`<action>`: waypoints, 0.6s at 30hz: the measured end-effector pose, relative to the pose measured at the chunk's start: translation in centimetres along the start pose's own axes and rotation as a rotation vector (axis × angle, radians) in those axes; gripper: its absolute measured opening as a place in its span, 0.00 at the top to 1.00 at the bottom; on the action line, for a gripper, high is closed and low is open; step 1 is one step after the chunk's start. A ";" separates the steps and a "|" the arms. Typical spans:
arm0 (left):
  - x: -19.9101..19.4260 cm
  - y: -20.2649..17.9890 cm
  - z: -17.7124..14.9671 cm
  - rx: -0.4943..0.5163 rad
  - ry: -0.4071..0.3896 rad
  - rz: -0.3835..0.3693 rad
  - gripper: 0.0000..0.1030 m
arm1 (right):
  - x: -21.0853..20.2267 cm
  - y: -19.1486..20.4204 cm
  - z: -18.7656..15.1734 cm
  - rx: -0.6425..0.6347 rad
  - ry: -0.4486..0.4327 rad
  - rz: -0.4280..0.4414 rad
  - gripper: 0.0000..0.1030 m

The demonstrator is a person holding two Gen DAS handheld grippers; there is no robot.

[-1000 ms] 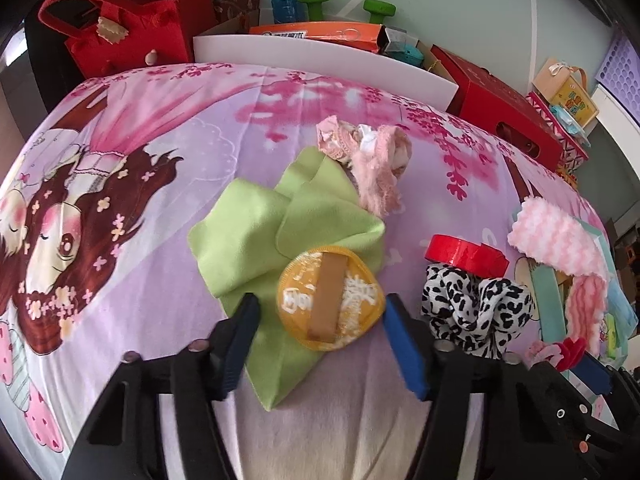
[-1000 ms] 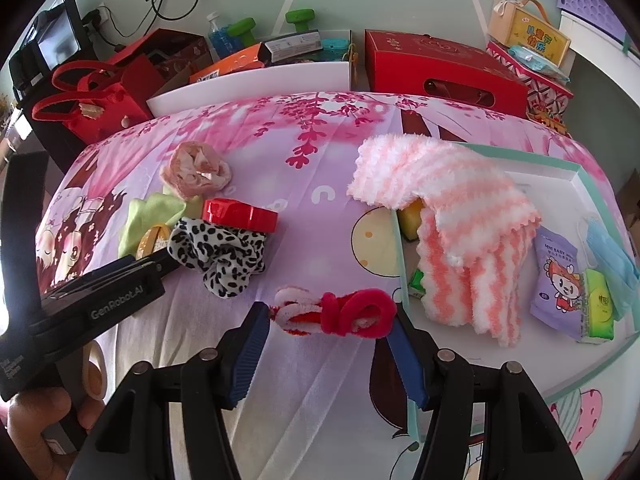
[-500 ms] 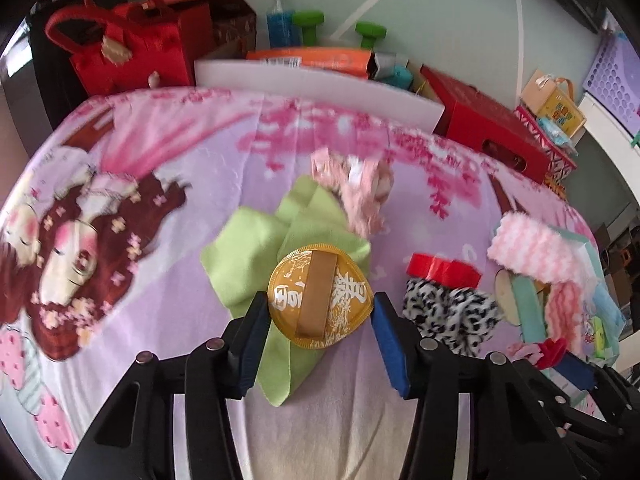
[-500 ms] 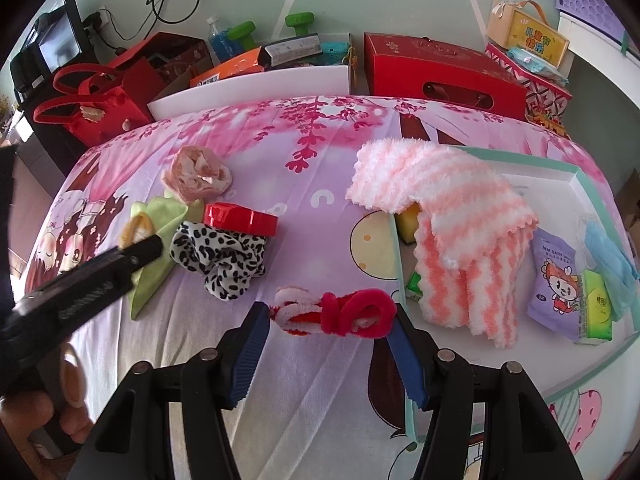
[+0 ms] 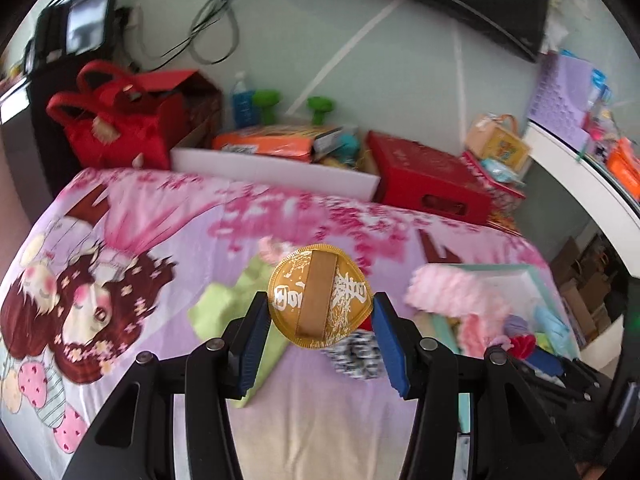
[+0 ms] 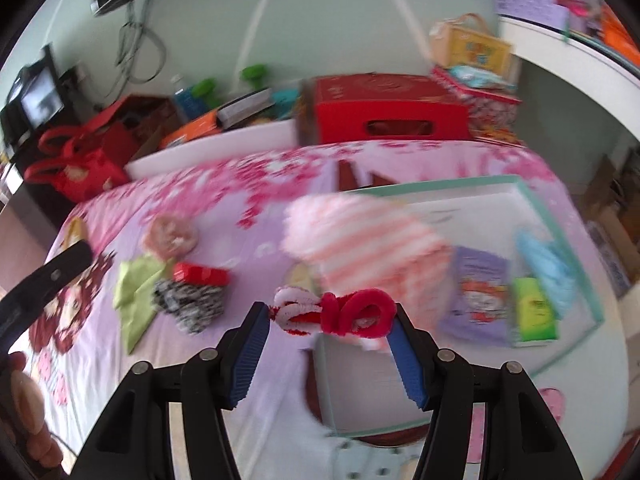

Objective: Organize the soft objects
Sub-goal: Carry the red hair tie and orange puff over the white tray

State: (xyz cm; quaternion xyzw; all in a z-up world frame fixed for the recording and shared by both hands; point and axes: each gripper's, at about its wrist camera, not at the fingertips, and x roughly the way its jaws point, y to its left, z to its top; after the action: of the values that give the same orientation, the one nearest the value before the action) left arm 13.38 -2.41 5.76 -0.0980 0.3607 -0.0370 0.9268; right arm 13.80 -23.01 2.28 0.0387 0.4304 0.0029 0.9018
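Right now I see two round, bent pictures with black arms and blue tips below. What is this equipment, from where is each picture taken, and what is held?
No robot: a person carries one hand-held gripper in each hand, each with a wide-angle camera looking along its blue pads. In the left camera's picture, the left gripper holds a golden round puff. In the right camera's picture, the right gripper holds a red and white hair tie. Below lies a pink cartoon bedsheet with a green cloth, a leopard scrunchie and a tray.

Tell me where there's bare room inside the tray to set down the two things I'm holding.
The tray's far strip is bare, between its back rim and the purple packet. Its near corner by the right gripper is also bare. The middle is crowded: striped pink cloth, green packet, blue item.
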 end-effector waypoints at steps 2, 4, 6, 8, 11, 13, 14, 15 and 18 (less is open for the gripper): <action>0.2 -1.4 -0.1 0.025 0.004 -0.031 0.49 | -0.2 -1.8 0.0 0.039 -0.002 -0.052 0.39; 0.7 -3.3 -0.4 0.063 0.029 -0.072 0.49 | 0.1 -3.7 0.1 0.084 0.011 -0.087 0.39; 1.2 -5.2 -0.9 0.104 0.048 -0.098 0.49 | 0.3 -5.3 -0.1 0.123 0.021 -0.099 0.39; 1.5 -6.9 -1.4 0.141 0.059 -0.119 0.49 | 0.3 -6.9 -0.3 0.157 0.027 -0.125 0.39; 2.2 -9.5 -2.3 0.193 0.087 -0.162 0.49 | 0.4 -9.2 -0.7 0.204 0.035 -0.144 0.39; 2.6 -11.1 -2.9 0.227 0.111 -0.193 0.49 | 0.5 -10.4 -0.9 0.231 0.039 -0.151 0.39; 2.8 -11.8 -3.3 0.240 0.121 -0.205 0.49 | 0.4 -10.9 -1.0 0.244 0.040 -0.156 0.39; 3.1 -12.5 -3.6 0.255 0.136 -0.217 0.49 | 0.3 -11.4 -1.2 0.255 0.039 -0.157 0.39; 4.3 -14.3 -4.9 0.287 0.181 -0.239 0.49 | 0.0 -12.5 -1.5 0.280 0.032 -0.159 0.39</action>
State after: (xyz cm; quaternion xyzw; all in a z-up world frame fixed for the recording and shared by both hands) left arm 13.30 -17.77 2.40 -0.0032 0.4194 -0.2066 0.8840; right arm 12.34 -35.37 0.44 0.1296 0.4426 -0.1279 0.8780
